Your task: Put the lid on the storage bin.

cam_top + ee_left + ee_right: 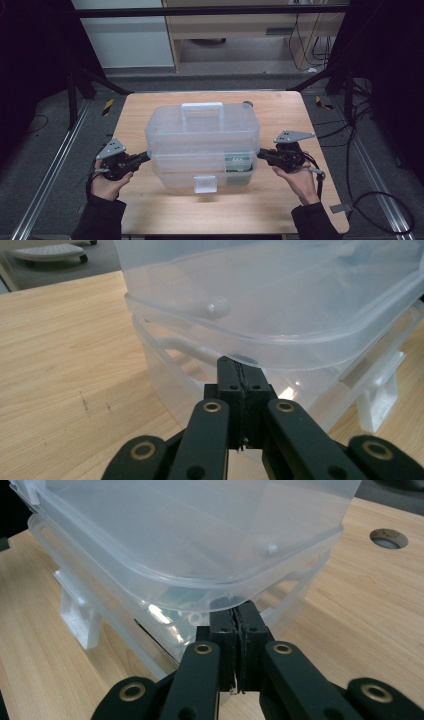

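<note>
The left hand-held gripper (145, 156) has its jaws together, tips tucked under the lid rim at the left end of a clear plastic box (202, 145). The right hand-held gripper (261, 155), jaws likewise pressed together with nothing between them, meets the rim at the box's right end. The box sits mid-worktop (150, 210), its lid (200, 127) lifted, a green-and-white item (237, 162) inside at near right. Both hands reach level inward from either side.
</note>
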Demonstrator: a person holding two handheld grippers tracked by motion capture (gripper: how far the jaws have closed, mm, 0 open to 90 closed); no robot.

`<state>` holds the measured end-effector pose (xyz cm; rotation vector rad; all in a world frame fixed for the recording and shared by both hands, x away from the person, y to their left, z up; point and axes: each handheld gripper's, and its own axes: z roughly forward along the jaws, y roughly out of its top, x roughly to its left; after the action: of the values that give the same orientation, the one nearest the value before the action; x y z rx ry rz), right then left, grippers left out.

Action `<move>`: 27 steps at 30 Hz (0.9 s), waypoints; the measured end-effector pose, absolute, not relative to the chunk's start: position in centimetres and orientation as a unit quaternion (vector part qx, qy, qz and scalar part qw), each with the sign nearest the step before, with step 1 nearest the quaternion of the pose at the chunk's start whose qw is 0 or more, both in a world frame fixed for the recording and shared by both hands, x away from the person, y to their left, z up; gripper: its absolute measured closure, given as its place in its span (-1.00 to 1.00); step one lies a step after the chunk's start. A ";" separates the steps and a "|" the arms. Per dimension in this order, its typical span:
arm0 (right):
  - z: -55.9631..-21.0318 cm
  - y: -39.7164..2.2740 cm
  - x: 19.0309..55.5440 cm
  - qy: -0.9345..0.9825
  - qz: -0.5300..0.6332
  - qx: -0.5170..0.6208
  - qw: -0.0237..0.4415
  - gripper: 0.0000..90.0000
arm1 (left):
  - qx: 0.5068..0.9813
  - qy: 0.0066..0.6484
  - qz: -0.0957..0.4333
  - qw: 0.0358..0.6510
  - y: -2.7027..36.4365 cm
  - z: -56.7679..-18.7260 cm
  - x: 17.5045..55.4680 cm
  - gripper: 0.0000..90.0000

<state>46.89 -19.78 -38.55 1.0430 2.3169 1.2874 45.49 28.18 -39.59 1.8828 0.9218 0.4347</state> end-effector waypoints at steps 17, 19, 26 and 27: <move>-41.0 -20.9 47.3 0.814 0.400 0.395 0.144 0.91 | 0.772 0.417 0.190 0.441 29.4 -42.0 46.7 0.98; -41.1 -21.4 47.4 0.809 0.402 0.401 0.152 0.83 | 0.772 0.423 0.195 0.432 29.6 -42.3 46.9 0.96; -42.6 -23.5 48.2 0.779 0.392 0.447 0.199 0.25 | 0.764 0.448 0.210 0.413 30.6 -43.7 47.6 0.71; -42.9 -23.7 48.3 0.774 0.390 0.453 0.206 0.15 | 0.764 0.451 0.214 0.410 30.7 -43.9 47.6 0.66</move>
<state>48.32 -23.74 -42.89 1.2627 2.1576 1.0877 47.63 30.73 -43.85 1.9228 1.1362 0.5378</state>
